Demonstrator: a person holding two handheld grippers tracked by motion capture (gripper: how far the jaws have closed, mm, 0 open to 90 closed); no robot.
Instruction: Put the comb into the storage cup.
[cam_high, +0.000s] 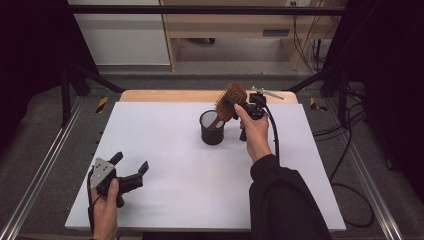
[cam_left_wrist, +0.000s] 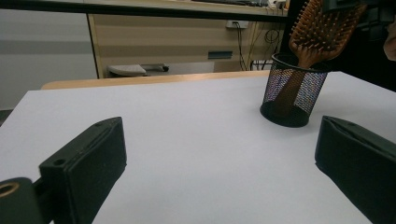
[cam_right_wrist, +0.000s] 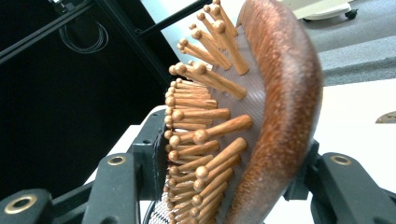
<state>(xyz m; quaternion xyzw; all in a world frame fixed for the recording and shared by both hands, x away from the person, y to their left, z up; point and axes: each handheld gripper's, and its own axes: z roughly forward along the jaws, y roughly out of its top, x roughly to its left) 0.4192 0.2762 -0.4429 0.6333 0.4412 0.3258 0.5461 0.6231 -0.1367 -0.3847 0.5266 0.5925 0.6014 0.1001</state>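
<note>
The right gripper (cam_high: 239, 103) pinches the wooden hairbrush (cam_high: 231, 101) by its head, bristles on one side and the back on the other. The brush handle is already down in the black mesh cup (cam_high: 212, 128), near the far edge of the counter (cam_high: 165, 165). To do this well, let go gently so the cup does not tip. The brush is the one thing inside. The left gripper (cam_high: 131, 170) rests spread wide by the near left corner.

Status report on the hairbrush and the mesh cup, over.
Right gripper shut on the wooden hairbrush head, handle down in the black mesh cup. Left gripper open, resting at the near left of the table. Nothing blocking.
</note>
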